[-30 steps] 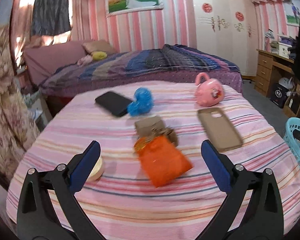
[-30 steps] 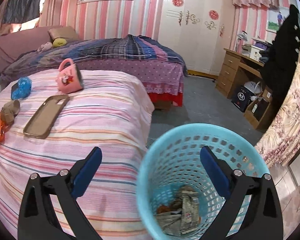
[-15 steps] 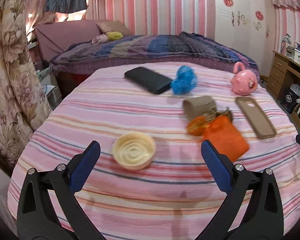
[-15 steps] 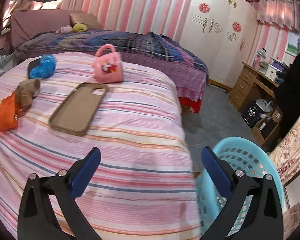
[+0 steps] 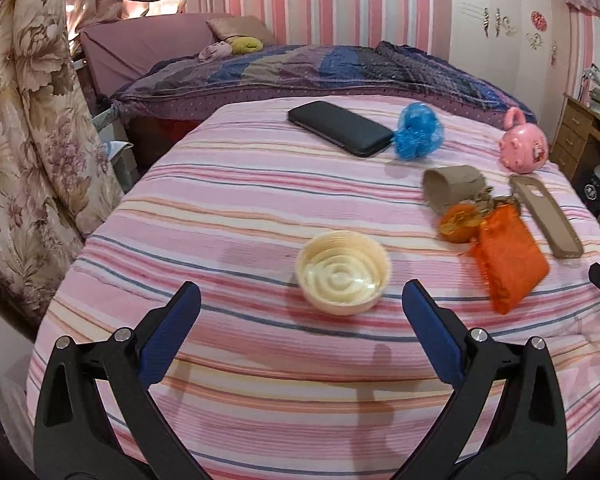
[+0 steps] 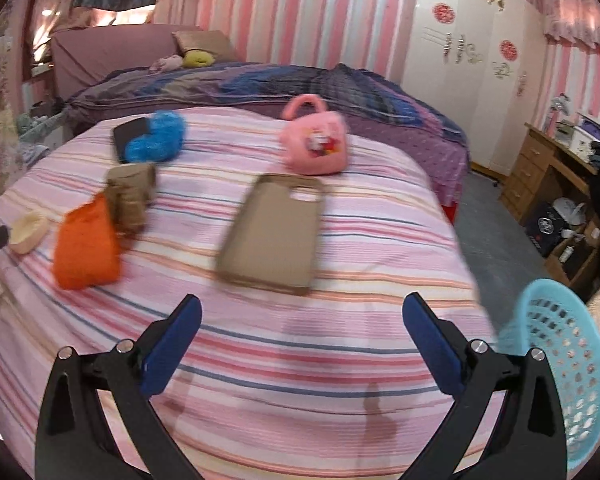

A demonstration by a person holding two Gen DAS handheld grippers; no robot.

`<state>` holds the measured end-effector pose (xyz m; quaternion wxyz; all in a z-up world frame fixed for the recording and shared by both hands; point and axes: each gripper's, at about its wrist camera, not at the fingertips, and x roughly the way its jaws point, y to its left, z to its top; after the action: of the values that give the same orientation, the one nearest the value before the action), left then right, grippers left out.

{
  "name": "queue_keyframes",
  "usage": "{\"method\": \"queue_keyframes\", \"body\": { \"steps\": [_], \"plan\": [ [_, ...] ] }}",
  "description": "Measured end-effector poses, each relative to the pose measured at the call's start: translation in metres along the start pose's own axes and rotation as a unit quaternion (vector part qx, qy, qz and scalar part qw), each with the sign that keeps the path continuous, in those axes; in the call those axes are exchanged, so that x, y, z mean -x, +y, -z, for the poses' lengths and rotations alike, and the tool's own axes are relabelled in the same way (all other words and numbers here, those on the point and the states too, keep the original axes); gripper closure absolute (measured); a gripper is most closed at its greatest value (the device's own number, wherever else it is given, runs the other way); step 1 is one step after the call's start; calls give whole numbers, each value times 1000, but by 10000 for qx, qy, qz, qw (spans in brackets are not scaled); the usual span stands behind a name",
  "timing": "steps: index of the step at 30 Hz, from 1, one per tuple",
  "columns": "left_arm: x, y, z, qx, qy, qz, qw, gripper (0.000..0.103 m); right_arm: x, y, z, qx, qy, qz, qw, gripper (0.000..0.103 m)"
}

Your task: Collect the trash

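A cream round lid [image 5: 343, 273] lies on the pink striped bed [image 5: 240, 200], just ahead of my open left gripper [image 5: 300, 300] and between its fingers' line. Right of it lie an orange bag [image 5: 510, 258], an orange peel [image 5: 458, 218], a brown paper cup [image 5: 454, 188] and a crumpled blue wrapper [image 5: 418, 130]. My right gripper [image 6: 300, 312] is open and empty above the bed's near edge, with the orange bag [image 6: 86, 244], paper cup [image 6: 130, 194], blue wrapper [image 6: 156, 142] and lid [image 6: 28, 232] off to its left. The blue trash basket [image 6: 564, 376] stands at the right.
A black phone [image 5: 340, 128], a brown phone case [image 6: 274, 228] and a pink toy bag [image 6: 314, 140] also lie on the bed [image 6: 340, 340]. A second bed with a dark quilt [image 6: 260, 84] sits behind. A floral curtain [image 5: 28, 140] hangs left; a wooden desk [image 6: 548, 176] stands right.
My left gripper swung left and closer, bringing the cream lid in front of it. My right gripper turned away from over the blue basket to face the bed.
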<state>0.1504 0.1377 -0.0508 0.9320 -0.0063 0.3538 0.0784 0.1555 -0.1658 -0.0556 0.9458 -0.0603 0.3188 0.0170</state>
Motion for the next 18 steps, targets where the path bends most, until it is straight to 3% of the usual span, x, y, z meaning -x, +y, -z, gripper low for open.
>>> {"method": "queue_keyframes", "body": {
  "steps": [5,11,18],
  "plan": [
    [-2,17,0,173,64,91,9998,6,0,25,-5,-66,-32,-551,9985,5],
    [-2,30,4,154,68,-54,9998,6,-1,65,-7,56,72,-1048,9944,5],
    [-2,37,6,252,87,-71,9996,6,-14,108,-10,555,318,-1088,9920,6]
  ]
}}
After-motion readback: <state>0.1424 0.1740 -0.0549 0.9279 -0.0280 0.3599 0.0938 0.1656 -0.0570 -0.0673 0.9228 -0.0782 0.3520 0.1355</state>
